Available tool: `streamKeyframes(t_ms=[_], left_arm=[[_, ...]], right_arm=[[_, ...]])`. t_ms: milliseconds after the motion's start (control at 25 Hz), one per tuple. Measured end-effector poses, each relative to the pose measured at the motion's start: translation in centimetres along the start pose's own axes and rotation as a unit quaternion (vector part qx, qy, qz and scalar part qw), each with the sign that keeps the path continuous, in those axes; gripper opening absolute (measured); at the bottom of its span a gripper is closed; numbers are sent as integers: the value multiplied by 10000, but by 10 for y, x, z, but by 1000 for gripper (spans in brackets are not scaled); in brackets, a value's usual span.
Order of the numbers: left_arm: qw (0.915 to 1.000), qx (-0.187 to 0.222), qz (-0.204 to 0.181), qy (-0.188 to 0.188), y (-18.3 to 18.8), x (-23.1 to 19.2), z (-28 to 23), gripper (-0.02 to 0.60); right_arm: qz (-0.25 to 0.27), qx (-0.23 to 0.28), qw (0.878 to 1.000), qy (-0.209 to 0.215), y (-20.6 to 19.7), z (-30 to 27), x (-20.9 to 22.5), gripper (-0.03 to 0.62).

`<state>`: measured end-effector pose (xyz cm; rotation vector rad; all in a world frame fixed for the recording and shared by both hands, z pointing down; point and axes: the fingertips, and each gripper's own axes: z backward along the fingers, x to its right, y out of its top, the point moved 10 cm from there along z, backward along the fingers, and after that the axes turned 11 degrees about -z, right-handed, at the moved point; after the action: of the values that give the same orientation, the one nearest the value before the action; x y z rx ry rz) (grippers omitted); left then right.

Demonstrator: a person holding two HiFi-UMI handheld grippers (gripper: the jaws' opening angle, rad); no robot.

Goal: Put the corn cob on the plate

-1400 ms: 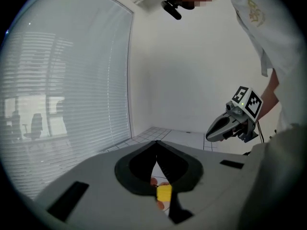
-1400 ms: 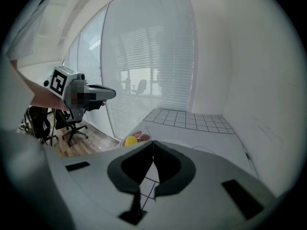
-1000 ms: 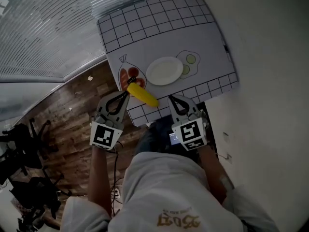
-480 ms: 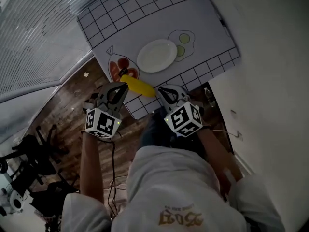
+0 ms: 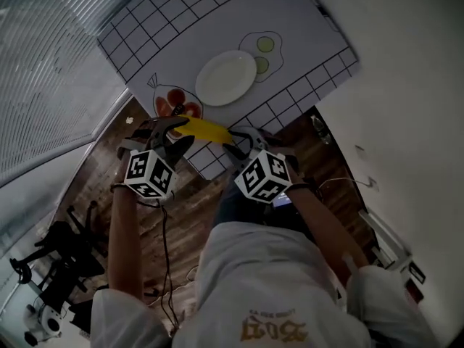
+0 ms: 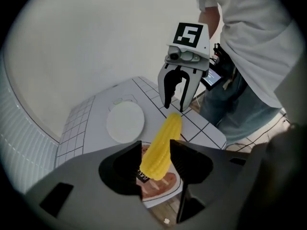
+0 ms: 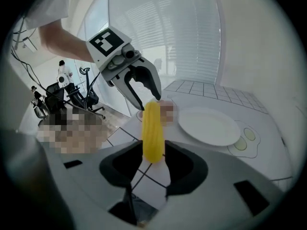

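My left gripper [image 6: 156, 151] has just been opening. Its jaws stand moderately apart, astride one end of the corn cob [image 6: 162, 145], and no view shows the pads pressing on it. My right gripper [image 7: 153, 152] has likewise just been opening. Its jaws are parted to a similar width around the cob's other end, again with no clear pressure. The two grippers face each other along the cob, both pointing steeply down, with their marker cubes toward me.

The corn cob lies flat near the front edge of the printed mat [image 5: 290, 20]. Its left end is over a red food drawing [image 5: 174, 101] and its right end is over the black grid border. It is not on the plate.

The plate [image 5: 225, 77], white and round, sits at the mat's centre, just beyond the cob and apart from it. Past the plate is an outline drawing of fried eggs [image 5: 262, 53] with pale green centres.

The mat covers a low white table that stands over a dark wood floor [image 5: 163, 220]. Slatted blinds [image 5: 43, 64] run along the left and a plain white wall [image 5: 406, 85] along the right. A black cable [image 5: 166, 249] hangs beneath my left arm, and black chairs [image 5: 54, 263] stand at the lower left.
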<state>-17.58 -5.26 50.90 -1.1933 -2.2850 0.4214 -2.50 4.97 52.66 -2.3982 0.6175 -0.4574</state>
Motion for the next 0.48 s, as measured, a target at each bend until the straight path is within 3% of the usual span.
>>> streamKeyframes(t_ms=[200,320,480], left_arm=[[9968,-126,-167,-767,-7,-8,-15,262],[9922,-193,-434,-1157,-6,-5,-24,278],[9877,-265,-506,-1454,-5,-7,-41,287]], right_arm=[[-25,-167,9999,2,-7,-15,-2,240],[-70,-172,9998,-53,-6,-22,-3,256],[38,-243,9997,0,-3,-33,-3,256]])
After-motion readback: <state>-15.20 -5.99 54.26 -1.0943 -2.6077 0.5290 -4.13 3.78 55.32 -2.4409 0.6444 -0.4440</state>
